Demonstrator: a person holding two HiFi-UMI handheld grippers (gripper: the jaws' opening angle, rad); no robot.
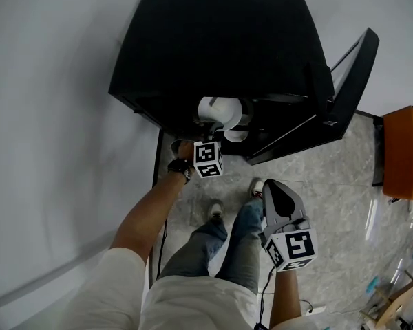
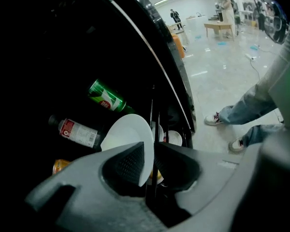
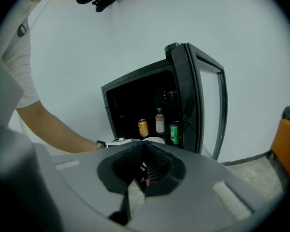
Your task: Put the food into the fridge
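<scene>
The black fridge (image 1: 213, 47) stands on the floor with its door (image 1: 351, 81) swung open to the right. My left gripper (image 2: 153, 146) reaches into the opening and is shut on the rim of a white plate (image 2: 128, 139), held on edge. From the head view the plate (image 1: 220, 111) shows at the fridge's front, just above the left gripper (image 1: 208, 141). My right gripper (image 3: 144, 148) is shut on nothing and hangs back from the fridge, over the person's feet (image 1: 279, 194). Inside stand a green can (image 2: 105, 96), a bottle (image 2: 77, 132) and an orange can (image 2: 60, 166).
Two small white dishes (image 2: 174, 137) sit lower in the fridge beside the wire shelf. An orange chair (image 1: 403, 150) stands at the right. A white wall runs behind the fridge and along the left. The person's shoes (image 1: 217, 210) stand on the grey tiled floor.
</scene>
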